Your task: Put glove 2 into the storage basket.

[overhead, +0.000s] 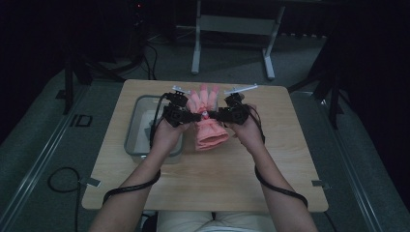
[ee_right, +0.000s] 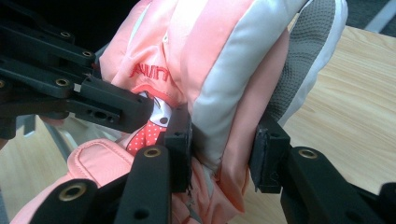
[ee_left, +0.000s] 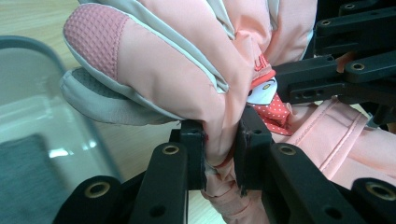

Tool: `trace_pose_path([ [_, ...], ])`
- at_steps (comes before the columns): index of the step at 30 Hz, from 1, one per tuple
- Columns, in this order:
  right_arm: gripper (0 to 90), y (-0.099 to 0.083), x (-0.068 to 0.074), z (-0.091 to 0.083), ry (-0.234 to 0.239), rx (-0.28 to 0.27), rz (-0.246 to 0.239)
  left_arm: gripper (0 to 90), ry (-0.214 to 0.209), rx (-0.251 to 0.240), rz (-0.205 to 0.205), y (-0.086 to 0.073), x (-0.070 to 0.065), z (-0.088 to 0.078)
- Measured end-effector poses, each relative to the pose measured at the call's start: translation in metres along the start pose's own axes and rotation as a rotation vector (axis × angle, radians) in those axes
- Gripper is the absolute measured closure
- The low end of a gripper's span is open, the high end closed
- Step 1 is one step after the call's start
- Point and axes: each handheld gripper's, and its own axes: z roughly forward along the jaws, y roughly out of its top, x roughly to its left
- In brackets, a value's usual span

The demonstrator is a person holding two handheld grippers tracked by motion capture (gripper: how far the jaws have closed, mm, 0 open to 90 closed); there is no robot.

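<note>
Black jaws of the left gripper (ee_left: 220, 156) pinch 1 side of a pink glove (overhead: 208, 121), and the right gripper (ee_right: 223, 154) clamps the opposite side. Both hold the glove up between them above the wooden table (overhead: 290, 159), just beside a clear bin (overhead: 138, 121) on the left.

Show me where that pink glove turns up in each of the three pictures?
High view: the pink glove is at the table's middle, held up between both grippers, fingers pointing away.
Left gripper view: it spans the upper middle and right, its edge pinched in the left gripper.
Right gripper view: it spans the centre and top, its edge clamped in the right gripper.
Shared landmark: the penguin patch on the glove.
</note>
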Motion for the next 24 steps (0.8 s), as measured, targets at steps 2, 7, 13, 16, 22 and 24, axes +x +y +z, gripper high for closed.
trace_pose_path([
  [2, 64.5, 0.005, 0.005, 0.004, 0.007, 0.002, -0.011, 75.7, 0.009, -0.003, -0.005, -0.001, 0.004, -0.006],
  [7, 64.4, 0.014, 0.016, 0.016, 0.028, 0.011, -0.029, 75.7, 0.024, -0.011, -0.021, -0.006, 0.016, -0.018],
  [13, 64.4, 0.023, 0.028, 0.032, 0.053, 0.032, -0.045, 75.7, 0.046, -0.012, -0.045, -0.014, 0.031, -0.030],
  [16, 64.4, 0.027, 0.034, 0.041, 0.072, 0.036, -0.051, 75.6, 0.065, -0.006, -0.054, -0.017, 0.039, -0.038],
  [22, 64.4, 0.038, 0.049, 0.057, 0.096, 0.047, -0.068, 75.6, 0.093, -0.010, -0.078, -0.022, 0.052, -0.053],
  [24, 64.4, 0.040, 0.051, 0.059, 0.099, 0.046, -0.072, 75.6, 0.099, -0.012, -0.081, -0.023, 0.053, -0.055],
])
